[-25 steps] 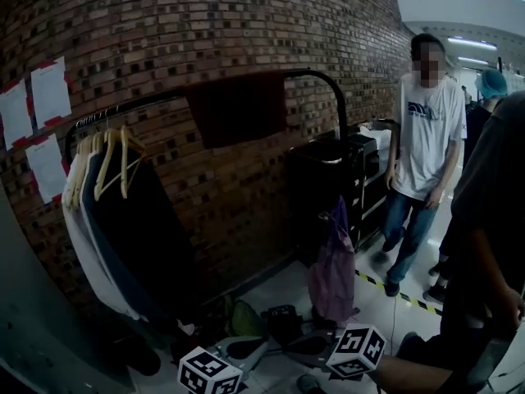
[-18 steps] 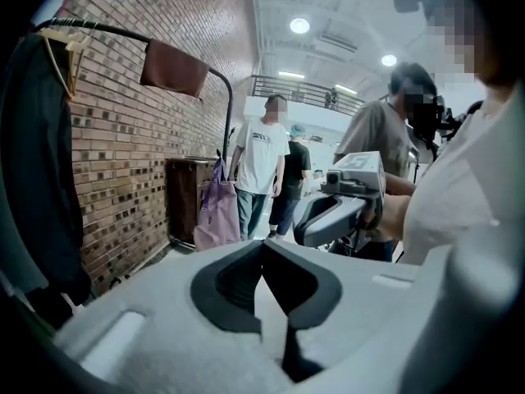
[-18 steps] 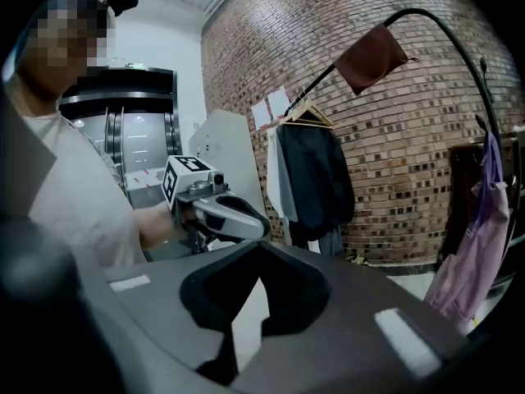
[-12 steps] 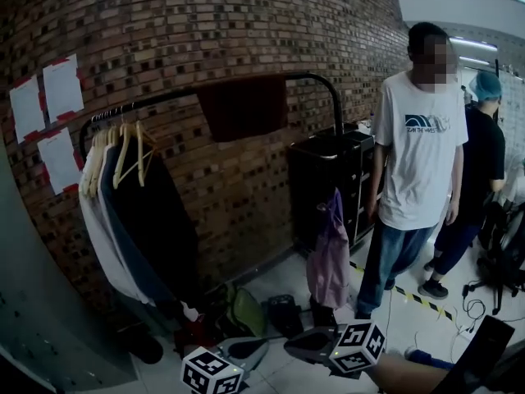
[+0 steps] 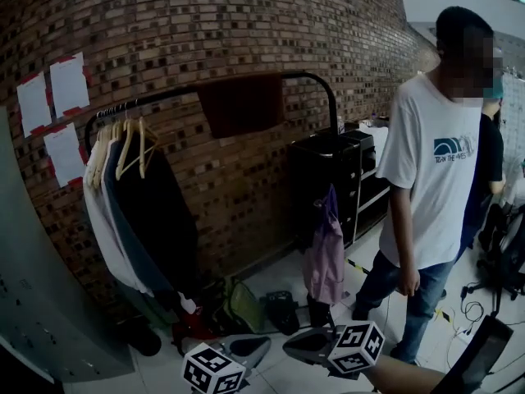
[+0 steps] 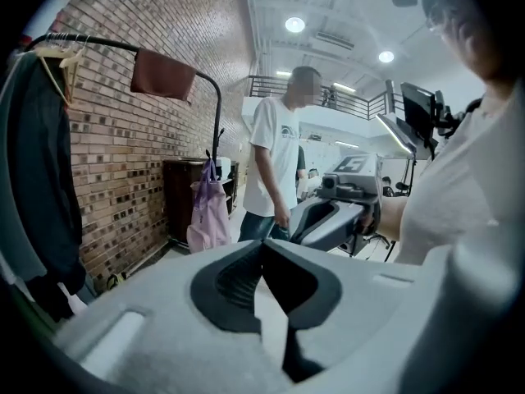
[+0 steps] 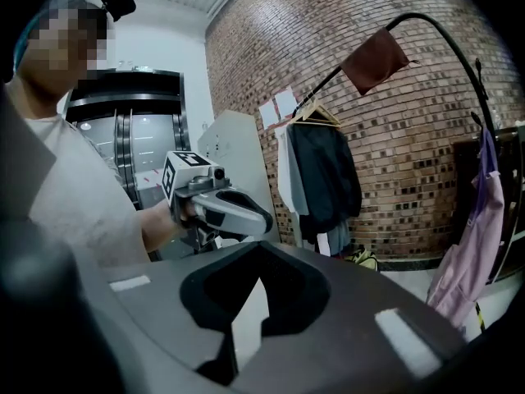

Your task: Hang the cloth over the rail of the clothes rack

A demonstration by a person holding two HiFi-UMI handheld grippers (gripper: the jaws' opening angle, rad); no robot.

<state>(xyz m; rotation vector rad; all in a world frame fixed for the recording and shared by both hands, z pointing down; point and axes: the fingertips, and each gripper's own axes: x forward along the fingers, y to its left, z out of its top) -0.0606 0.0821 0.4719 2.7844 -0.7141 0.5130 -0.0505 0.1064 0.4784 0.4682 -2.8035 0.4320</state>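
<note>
Over the rail [image 5: 164,96] of the clothes rack [image 5: 335,121] the cloth [image 5: 242,103] hung as before; only the bystander [image 5: 435,162] had stepped nearer. Left tool [image 6: 262,245] and right tool [image 7: 261,253] stayed closed, empty, so hanging seemed finished.

I see the cloth [image 5: 242,105] draped over the rack's rail [image 5: 164,97] before the brick wall [image 5: 246,23], garments [image 5: 131,212] hanging at the rail's left end, a cabinet [image 5: 328,167] with a bag [image 5: 326,257] in front at its right, a person [image 5: 431,187] farther right.

Grey left tongs [image 6: 262,249] and right tongs [image 7: 261,257] carry marker cubes [image 5: 358,347].
</note>
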